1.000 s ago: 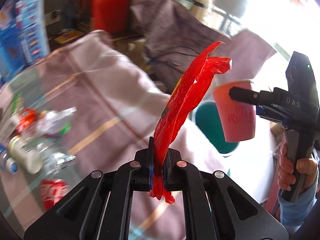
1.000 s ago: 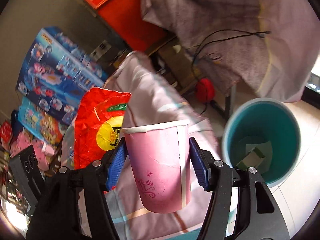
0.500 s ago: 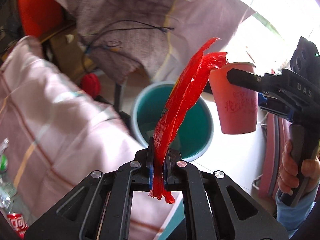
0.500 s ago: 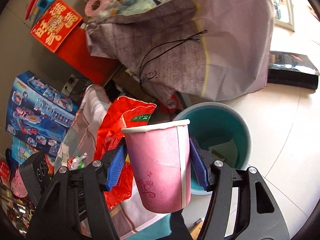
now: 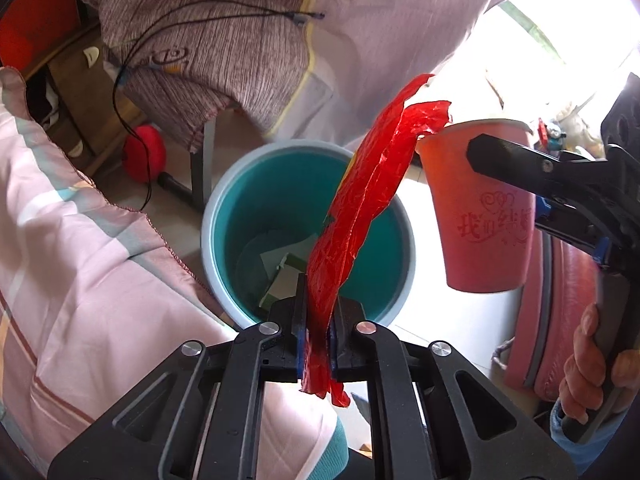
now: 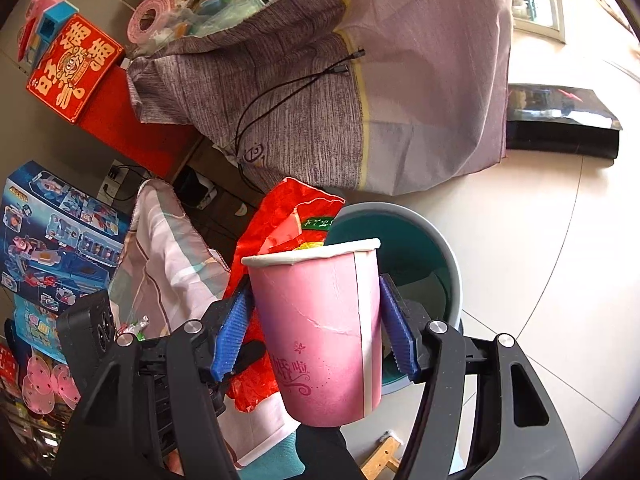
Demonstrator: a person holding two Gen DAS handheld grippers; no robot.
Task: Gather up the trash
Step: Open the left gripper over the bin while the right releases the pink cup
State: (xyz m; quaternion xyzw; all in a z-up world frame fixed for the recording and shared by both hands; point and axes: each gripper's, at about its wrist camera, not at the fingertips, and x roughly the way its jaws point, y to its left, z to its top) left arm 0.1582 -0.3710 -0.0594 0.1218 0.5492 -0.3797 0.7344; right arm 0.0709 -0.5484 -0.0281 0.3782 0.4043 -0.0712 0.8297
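Note:
A long crumpled red wrapper (image 5: pixel 368 200) stands up between the jaws of my left gripper (image 5: pixel 318 292), which are opening while the pads still touch it. It hangs right over the teal bin (image 5: pixel 248 216), which has paper and a small carton at the bottom. My right gripper (image 6: pixel 316 328) is shut on a pink paper cup (image 6: pixel 312 280), held upright at the bin's right edge. In the left wrist view the cup (image 5: pixel 480 208) touches the wrapper's top. In the right wrist view the wrapper (image 6: pixel 280 216) shows behind the cup, with the bin (image 6: pixel 416 248) beyond.
A pink striped quilt (image 5: pixel 80 260) hangs left of the bin. A grey-purple cloth (image 5: pixel 224 40) with a black cable drapes a table behind it. Toy boxes (image 6: pixel 52 232) stand at the left, a flat black box (image 6: pixel 560 120) on the pale tile floor (image 6: pixel 540 260).
Both grippers swung away from the quilt-covered table with its bottles and cans to the bin. The bin now lies under the wrapper, and the left jaws have parted slightly.

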